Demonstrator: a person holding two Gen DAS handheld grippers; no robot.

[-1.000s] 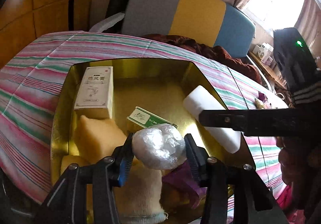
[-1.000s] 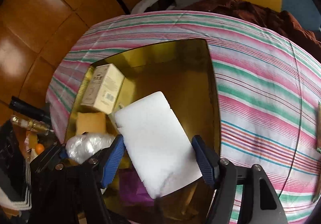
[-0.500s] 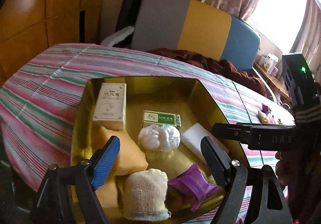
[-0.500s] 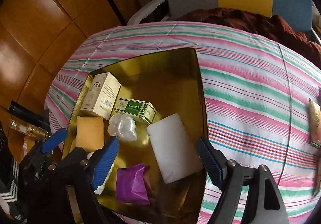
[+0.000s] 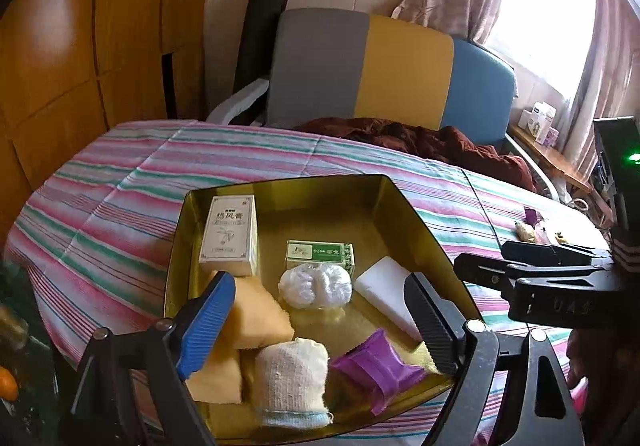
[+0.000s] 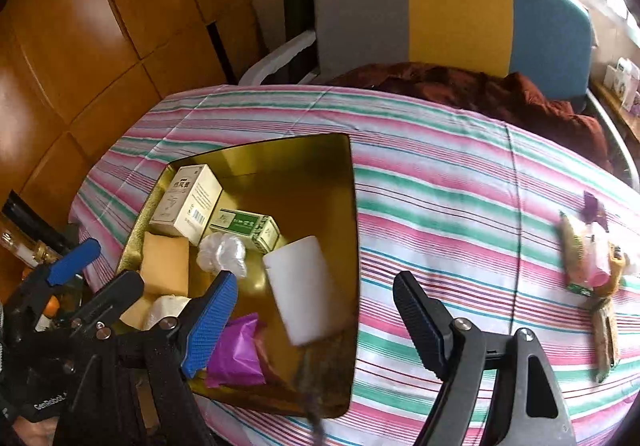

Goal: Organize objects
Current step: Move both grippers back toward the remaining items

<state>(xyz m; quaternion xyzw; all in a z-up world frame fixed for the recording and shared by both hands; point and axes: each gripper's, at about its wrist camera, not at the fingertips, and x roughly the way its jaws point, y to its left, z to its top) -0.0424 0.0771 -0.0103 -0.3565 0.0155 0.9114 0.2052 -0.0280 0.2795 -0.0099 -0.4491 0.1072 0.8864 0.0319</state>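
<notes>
Though outside the right view, green-lit device (image 5: 616, 150); left tool (image 5: 318, 282) opening, right tool (image 6: 315, 279) spread, both empty.

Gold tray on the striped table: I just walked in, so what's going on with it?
A person with a gripper in each hand is sorting small things into the gold tray. The left gripper is opening with nothing between its jaws, above the plastic-wrapped ball. The right gripper is open and empty near the white block.
</notes>
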